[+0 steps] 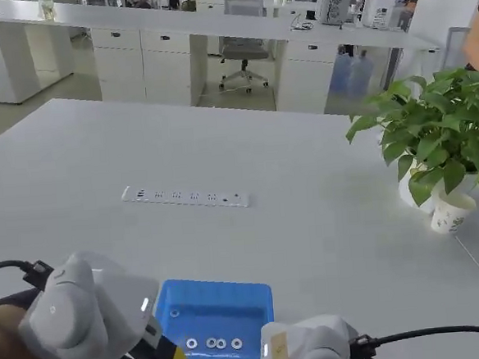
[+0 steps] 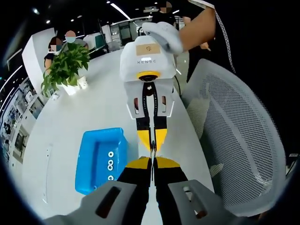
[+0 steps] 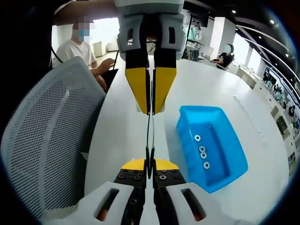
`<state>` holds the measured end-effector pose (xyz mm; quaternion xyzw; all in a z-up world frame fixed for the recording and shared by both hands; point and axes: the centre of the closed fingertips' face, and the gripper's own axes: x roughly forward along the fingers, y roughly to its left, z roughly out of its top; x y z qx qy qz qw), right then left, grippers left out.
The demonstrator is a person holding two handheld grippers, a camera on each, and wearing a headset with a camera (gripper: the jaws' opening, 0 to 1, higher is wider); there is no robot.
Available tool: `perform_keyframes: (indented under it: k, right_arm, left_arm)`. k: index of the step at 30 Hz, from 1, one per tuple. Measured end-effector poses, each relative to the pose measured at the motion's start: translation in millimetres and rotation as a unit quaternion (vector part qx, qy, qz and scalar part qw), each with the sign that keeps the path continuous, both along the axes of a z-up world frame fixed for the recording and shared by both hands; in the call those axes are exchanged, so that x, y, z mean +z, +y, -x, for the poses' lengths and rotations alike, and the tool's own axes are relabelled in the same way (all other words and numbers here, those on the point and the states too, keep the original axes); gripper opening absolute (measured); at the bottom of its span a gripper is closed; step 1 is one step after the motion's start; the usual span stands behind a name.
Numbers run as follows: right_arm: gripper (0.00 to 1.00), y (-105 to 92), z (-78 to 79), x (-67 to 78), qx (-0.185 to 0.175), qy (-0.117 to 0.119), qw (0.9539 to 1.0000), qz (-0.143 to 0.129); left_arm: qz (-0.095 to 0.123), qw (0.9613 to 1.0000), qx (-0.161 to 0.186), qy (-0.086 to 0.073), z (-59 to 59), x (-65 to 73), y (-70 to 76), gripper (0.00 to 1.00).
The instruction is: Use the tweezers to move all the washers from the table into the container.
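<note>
Gripper views: skinny metal tweezers pinched at both ends, left gripper and right gripper clamped tight. Head view: flat ring washers inside the blue plastic container, near tabletop edge.

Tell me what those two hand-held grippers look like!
Each hand-held gripper has a rounded pale grey shell, black jaw arms and yellow jaw tips. The right hand-held gripper wears a tan label with small lettering. The left hand-held gripper has the same colours. Black cables trail from both, and small white lights glow on the shells.
</note>
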<state>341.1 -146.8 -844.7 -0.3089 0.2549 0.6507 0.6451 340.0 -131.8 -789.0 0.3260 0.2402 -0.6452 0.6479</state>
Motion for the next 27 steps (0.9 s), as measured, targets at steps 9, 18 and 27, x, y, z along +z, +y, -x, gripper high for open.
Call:
perform_keyframes:
  k: [9,18,27]
  right_arm:
    - [0.04,1.9,-1.3,1.2,0.004,-0.003,1.0,0.002]
    - [0.04,-0.7,-2.1,-0.2,0.005,-0.009,0.9999,0.011]
    - [0.04,-3.2,2.1,-5.3,0.007,-0.008,0.9995,0.028]
  left_arm:
    - [-0.001,1.0,0.003,0.0,-1.1,0.1,3.4,0.05]
    - [-0.023,0.9996,-0.006,-0.013,-1.6,-4.9,5.2,0.07]
    - [-0.059,0.9978,-0.019,-0.024,2.2,-16.7,12.4,0.07]
